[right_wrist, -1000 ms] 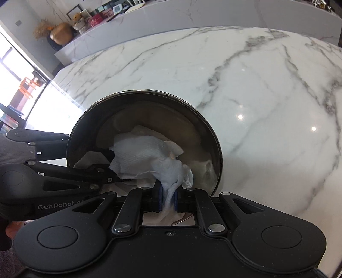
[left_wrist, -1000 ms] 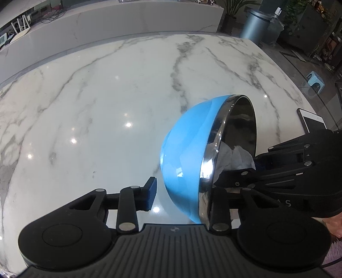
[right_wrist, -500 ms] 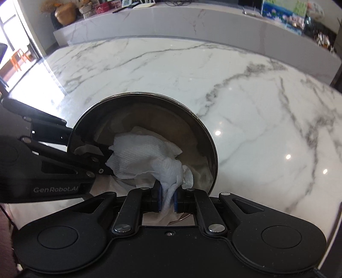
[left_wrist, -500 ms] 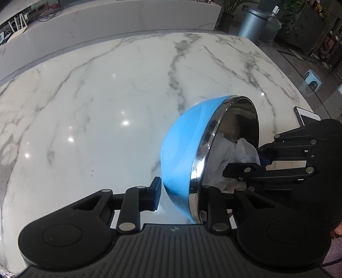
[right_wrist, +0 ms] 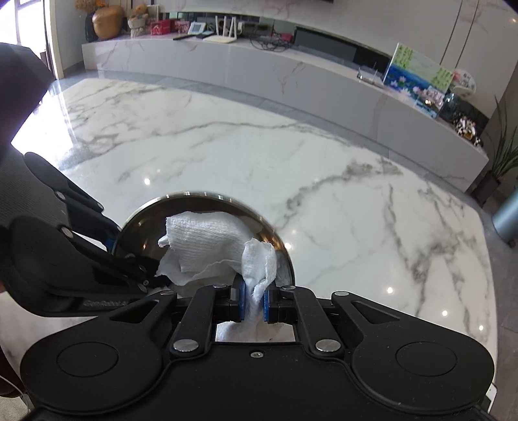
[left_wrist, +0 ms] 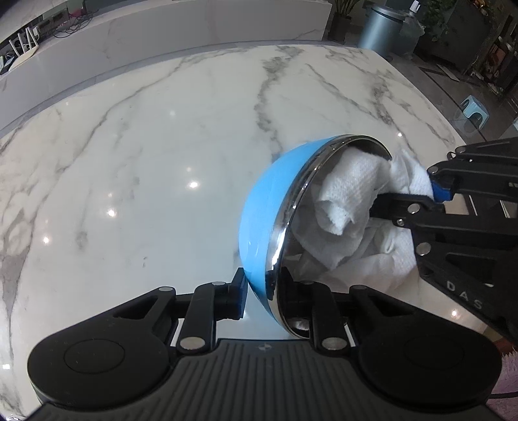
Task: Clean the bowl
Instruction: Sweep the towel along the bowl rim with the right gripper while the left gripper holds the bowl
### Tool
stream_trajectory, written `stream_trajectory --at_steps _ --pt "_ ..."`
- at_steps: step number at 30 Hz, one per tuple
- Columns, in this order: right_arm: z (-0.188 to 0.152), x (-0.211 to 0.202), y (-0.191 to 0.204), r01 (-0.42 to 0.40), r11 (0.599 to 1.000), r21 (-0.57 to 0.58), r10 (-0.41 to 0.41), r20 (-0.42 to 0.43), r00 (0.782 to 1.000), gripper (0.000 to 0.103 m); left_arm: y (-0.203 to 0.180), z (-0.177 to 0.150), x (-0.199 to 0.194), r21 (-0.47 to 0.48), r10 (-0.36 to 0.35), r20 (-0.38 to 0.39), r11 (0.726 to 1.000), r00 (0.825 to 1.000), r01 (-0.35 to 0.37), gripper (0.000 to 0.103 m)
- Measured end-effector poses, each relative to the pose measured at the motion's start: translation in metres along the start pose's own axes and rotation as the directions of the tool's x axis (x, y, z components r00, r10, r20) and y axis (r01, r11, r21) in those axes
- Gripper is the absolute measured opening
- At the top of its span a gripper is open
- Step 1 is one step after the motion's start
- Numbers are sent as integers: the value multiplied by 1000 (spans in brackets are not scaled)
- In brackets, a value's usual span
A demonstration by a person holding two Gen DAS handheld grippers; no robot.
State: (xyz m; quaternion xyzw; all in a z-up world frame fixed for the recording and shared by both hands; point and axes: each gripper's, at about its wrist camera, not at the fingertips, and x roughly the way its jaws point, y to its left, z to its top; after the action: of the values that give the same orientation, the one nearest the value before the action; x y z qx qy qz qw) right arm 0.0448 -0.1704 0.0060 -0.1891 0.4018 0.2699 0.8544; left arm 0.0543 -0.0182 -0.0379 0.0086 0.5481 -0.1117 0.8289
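Note:
A bowl, blue outside (left_wrist: 268, 207) and shiny steel inside (right_wrist: 142, 233), is held tilted on its side above the marble table. My left gripper (left_wrist: 262, 291) is shut on the bowl's rim, one finger outside and one inside. My right gripper (right_wrist: 252, 301) is shut on a crumpled white paper towel (right_wrist: 207, 239), which lies against the bowl's inside near the rim. The towel (left_wrist: 349, 191) and the right gripper (left_wrist: 440, 191) also show in the left wrist view, at the bowl's open side.
The white marble table (right_wrist: 291, 168) spreads out beneath and beyond the bowl. A long marble counter (right_wrist: 259, 68) with small items stands behind it. A grey bin (left_wrist: 382, 26) and a small blue stool (left_wrist: 474, 108) stand on the floor past the table's far right edge.
The towel has moved from deep in the bowl up towards its rim, and the right gripper has drawn back with it. The bowl has tilted and shifted slightly in the left gripper.

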Motion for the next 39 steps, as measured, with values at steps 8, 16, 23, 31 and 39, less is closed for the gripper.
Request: stream_trajectory --at_steps 8,16,23,31,39 --pt "2 10 -3 -1 1000 4 1 -14 1000 5 -2 -1 -2 33 16 -3 999 1000 -16 18" --pt "-7 32 -8 -38 998 57 43 -81 996 4 0 0 -5 24 7 15 1000 1000 -7 19" --pt "-13 43 -5 -81 992 97 93 -132 987 5 3 3 -7 -10 0 41 1000 999 1 19" --pt "-21 49 -12 -153 967 206 187 -161 969 8 4 5 -7 -53 11 85 999 996 -7 30" --pt "-26 51 -15 -229 931 285 282 -160 946 8 3 4 -3 -59 27 74 998 997 -22 28"
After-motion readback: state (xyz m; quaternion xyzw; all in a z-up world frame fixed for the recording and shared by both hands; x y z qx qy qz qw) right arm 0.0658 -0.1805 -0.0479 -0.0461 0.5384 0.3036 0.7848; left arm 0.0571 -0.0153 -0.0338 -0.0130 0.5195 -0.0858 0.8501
